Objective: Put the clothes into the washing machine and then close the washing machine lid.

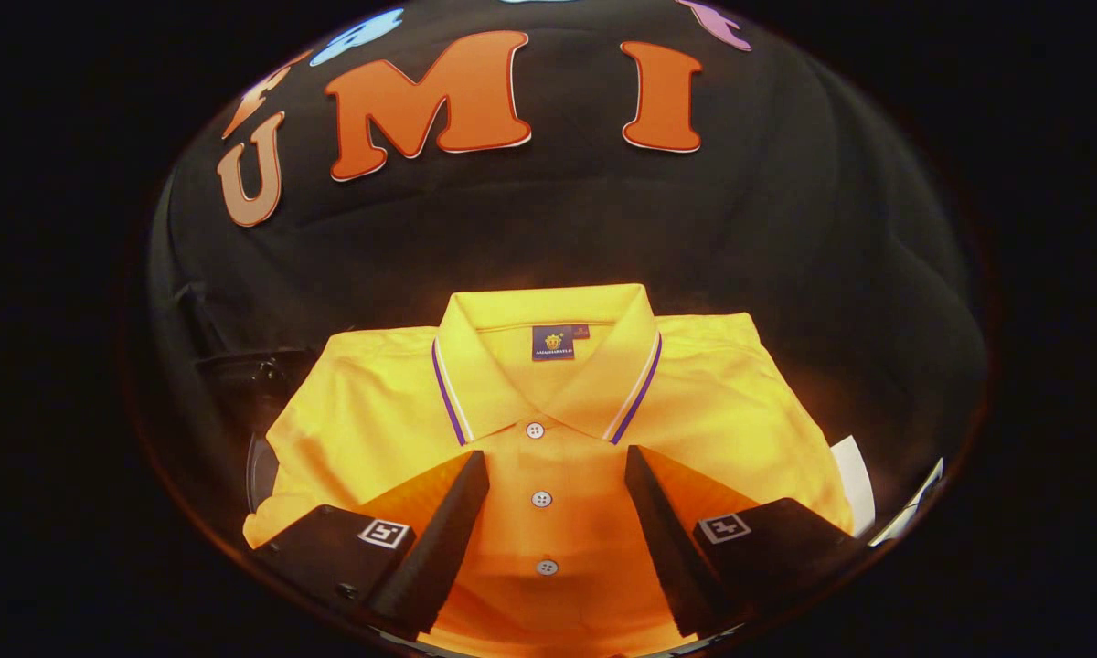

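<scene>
Item: yellow polo shirt (pixel 548 429). Folded flat, collar (pixel 548 366) away from the camera, placket running down between the fingers. Collar edged with purple and white stripes; dark neck label (pixel 553 343) inside it. Three white buttons (pixel 540 499) in a line down the front, all within the gap between the fingers. Resting on a low surface ahead of the booth's black wall; whether a tabletop or something else, cannot tell.

Item: hand-held gripper (pixel 556 461). Fingers set wide apart, one each side of the placket, tips just short of the collar points. Nothing held. Dark finger (pixel 439 539) on one side, its twin on the other, both lying over the shirt front; touching the cloth or hovering just above it, cannot tell. Square tracking marker (pixel 384 533) on each finger base.

Pose: pointed forward and tilted down over the shirt, centred on the button line, roughly square to the garment.

Other: pale flat object (pixel 855 480) just beside the shirt's edge, partly covered by it; identity unclear. Dark rounded shape (pixel 260 471) by the opposite edge, unclear.

Task status (judged): early. Shirt not yet grasped, not yet lifted. Remaining: closing on the cloth, carrying to the washing machine, dropping in, shutting the lid.
</scene>
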Motion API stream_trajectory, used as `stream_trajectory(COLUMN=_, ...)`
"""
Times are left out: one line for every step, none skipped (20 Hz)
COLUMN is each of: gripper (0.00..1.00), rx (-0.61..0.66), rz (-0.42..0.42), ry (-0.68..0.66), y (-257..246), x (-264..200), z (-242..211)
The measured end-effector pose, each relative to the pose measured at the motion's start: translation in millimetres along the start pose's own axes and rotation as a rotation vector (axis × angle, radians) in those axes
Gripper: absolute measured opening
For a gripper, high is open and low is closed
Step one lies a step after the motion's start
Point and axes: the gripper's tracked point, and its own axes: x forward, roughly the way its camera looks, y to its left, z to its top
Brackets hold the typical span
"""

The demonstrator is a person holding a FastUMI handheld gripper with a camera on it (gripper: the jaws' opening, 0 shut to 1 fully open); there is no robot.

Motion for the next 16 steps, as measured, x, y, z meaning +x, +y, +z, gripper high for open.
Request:
stream_trajectory(gripper=0.92, rx=0.007, rz=-0.004, ry=0.009, y=2, x=0, z=1)
stream_trajectory(gripper=0.9, rx=0.003, rz=-0.003, ry=0.027, y=4, x=0, z=1)
stream_trajectory(gripper=0.89, rx=-0.003, rz=-0.002, ry=0.046, y=5, x=1, z=-1)
stream_trajectory(gripper=0.86, rx=-0.005, rz=0.005, ry=0.067, y=9, x=0, z=0)
stream_trajectory(gripper=0.74, rx=-0.004, rz=0.019, ry=0.088, y=13, x=1, z=-1)
stream_trajectory(gripper=0.62, rx=-0.008, rz=0.024, ry=0.097, y=13, x=1, z=1)
stream_trajectory(gripper=0.5, rx=-0.022, rz=0.02, ry=0.109, y=12, x=2, z=2)
stream_trajectory(gripper=0.5, rx=-0.025, rz=0.026, ry=0.125, y=15, x=1, z=0)
stream_trajectory(gripper=0.4, rx=-0.008, rz=0.03, ry=0.142, y=19, x=2, z=1)
stream_trajectory(gripper=0.3, rx=0.003, rz=0.026, ry=0.144, y=19, x=4, z=3)
stream_trajectory(gripper=0.28, rx=0.0, rz=0.023, ry=0.157, y=18, x=5, z=2)
stream_trajectory(gripper=0.26, rx=0.002, rz=0.022, ry=0.173, y=19, x=3, z=1)
stream_trajectory(gripper=0.27, rx=0.005, rz=0.021, ry=0.192, y=19, x=2, z=1)
stream_trajectory(gripper=0.26, rx=0.013, rz=0.026, ry=0.197, y=20, x=0, z=4)
stream_trajectory(gripper=0.13, rx=0.03, rz=0.012, ry=0.183, y=18, x=3, z=7)
stream_trajectory(gripper=0.13, rx=0.036, rz=0.009, ry=0.161, y=17, x=1, z=6)
